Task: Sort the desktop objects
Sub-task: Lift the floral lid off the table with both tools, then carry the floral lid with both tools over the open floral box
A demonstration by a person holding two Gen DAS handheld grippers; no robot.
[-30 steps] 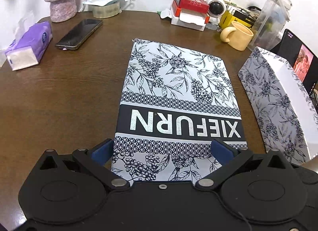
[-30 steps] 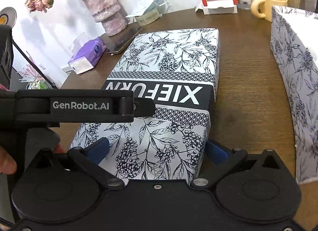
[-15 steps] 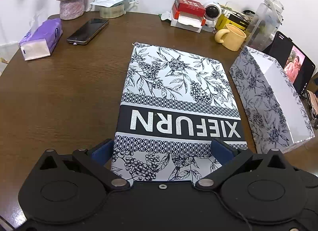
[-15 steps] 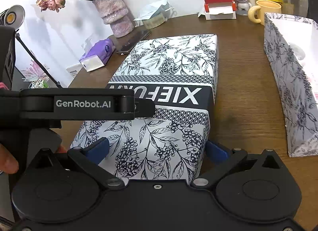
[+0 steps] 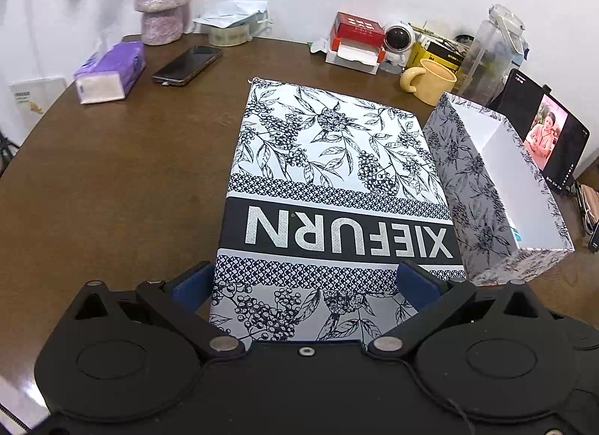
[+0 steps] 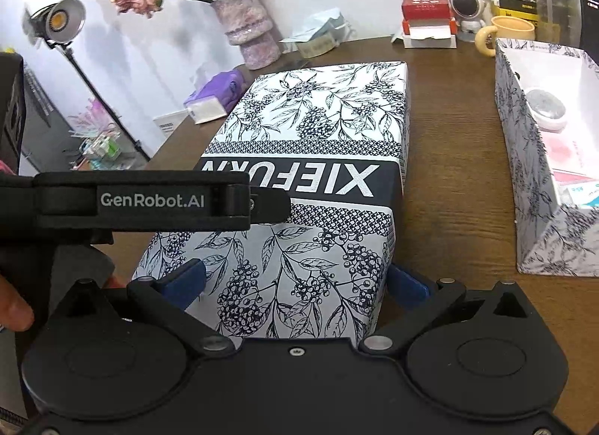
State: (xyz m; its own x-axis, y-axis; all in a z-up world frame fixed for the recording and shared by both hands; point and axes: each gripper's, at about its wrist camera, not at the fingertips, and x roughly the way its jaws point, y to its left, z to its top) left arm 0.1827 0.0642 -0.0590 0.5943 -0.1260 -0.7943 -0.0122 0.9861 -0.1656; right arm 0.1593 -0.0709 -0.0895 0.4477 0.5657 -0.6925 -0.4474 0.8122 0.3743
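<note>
Both grippers pinch one patterned box lid (image 5: 329, 187): the left gripper (image 5: 305, 285) and the right gripper (image 6: 295, 281) each clamp its near end. The lid hangs above the brown table (image 5: 112, 187), beside the open box (image 6: 543, 157), which already holds small items. Capping it likely remains; phone (image 5: 187, 64) and tissues (image 5: 110, 71) lie unsorted.

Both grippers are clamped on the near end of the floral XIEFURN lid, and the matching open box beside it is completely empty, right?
Not quite. Both grippers, left gripper and right gripper, do clamp the near end of the floral lid, but the open box is not empty: the right wrist view shows a round white item and pink packets inside.
</note>
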